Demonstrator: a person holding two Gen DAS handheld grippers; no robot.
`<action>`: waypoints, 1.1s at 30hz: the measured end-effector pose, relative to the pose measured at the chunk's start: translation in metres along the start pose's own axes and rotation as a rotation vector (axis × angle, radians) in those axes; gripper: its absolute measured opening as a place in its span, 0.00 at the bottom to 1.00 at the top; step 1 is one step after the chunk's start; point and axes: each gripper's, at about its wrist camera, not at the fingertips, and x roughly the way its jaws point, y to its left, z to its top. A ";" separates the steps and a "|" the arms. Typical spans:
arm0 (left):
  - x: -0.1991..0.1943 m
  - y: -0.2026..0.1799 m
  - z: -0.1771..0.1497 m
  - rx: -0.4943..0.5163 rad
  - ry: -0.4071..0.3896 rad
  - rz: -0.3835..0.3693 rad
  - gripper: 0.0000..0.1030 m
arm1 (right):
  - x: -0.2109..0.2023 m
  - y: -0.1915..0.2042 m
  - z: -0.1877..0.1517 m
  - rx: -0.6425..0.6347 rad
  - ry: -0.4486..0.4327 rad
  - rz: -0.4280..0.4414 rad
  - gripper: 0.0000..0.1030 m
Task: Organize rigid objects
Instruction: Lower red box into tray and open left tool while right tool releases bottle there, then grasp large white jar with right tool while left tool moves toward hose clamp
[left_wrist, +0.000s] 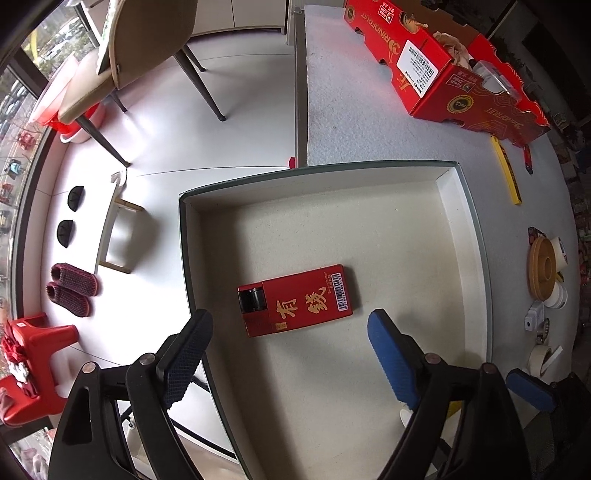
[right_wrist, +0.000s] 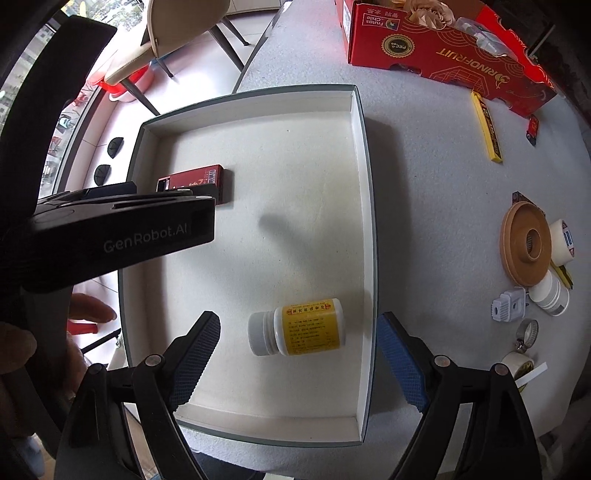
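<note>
Both claws spread, nothing gripped: left claw (left_wrist: 290, 354) over red box (left_wrist: 295, 300), right claw (right_wrist: 299, 356) over pill bottle (right_wrist: 297, 326) (lying sideways), lower centre.

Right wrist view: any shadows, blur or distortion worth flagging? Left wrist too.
Right wrist: strong fisheye bowing of the tray rim, soft shadow on its floor, bottle sharp. Left wrist: same bowing, red box sharp, bright floor glare beyond the table.

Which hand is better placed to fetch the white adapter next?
Probably right: the right gripper hangs open at the tray's edge nearest the adapter; the left gripper is farther off.
</note>
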 end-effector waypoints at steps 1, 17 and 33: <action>-0.005 0.002 -0.002 -0.008 -0.012 -0.015 0.86 | -0.005 -0.004 -0.008 -0.004 -0.008 0.000 0.85; -0.039 -0.058 -0.091 0.111 0.061 -0.170 0.87 | -0.019 -0.169 -0.143 0.465 0.039 -0.046 1.00; -0.036 -0.239 -0.055 0.010 0.048 -0.063 0.87 | -0.028 -0.301 -0.082 0.438 -0.019 0.037 1.00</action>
